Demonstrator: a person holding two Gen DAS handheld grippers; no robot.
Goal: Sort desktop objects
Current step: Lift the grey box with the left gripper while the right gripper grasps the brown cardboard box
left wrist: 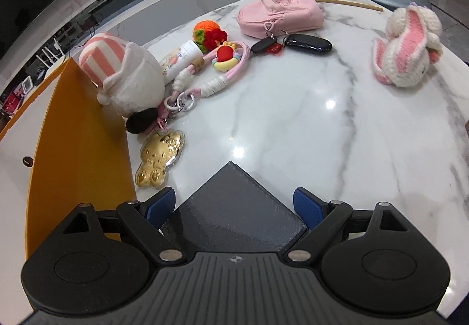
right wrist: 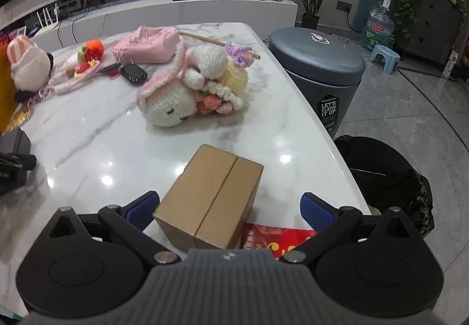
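My left gripper (left wrist: 234, 203) is open, and a dark grey flat box (left wrist: 234, 207) lies corner-first between its blue fingers (left wrist: 159, 203). An orange bin (left wrist: 79, 149) stands to its left. Beyond it lie a gold cat charm (left wrist: 159, 157), a plush with a striped hat (left wrist: 123, 72), a pink lanyard (left wrist: 202, 81), a black car key (left wrist: 307, 43), a pink pouch (left wrist: 281, 14) and a crochet bunny (left wrist: 407, 46). My right gripper (right wrist: 228, 204) is open around a brown cardboard box (right wrist: 211, 199) standing on the marble table (right wrist: 102, 149). The bunny (right wrist: 176, 96) lies ahead.
A red packet (right wrist: 278, 240) lies at the table edge under my right gripper. Off the table's right edge stand a grey lidded bin (right wrist: 316, 67) and a black-bagged bin (right wrist: 387, 178). A wooden stick (left wrist: 348, 3) lies at the far edge. An orange crochet toy (left wrist: 205, 28) and a white tube (left wrist: 181, 58) sit near the plush.
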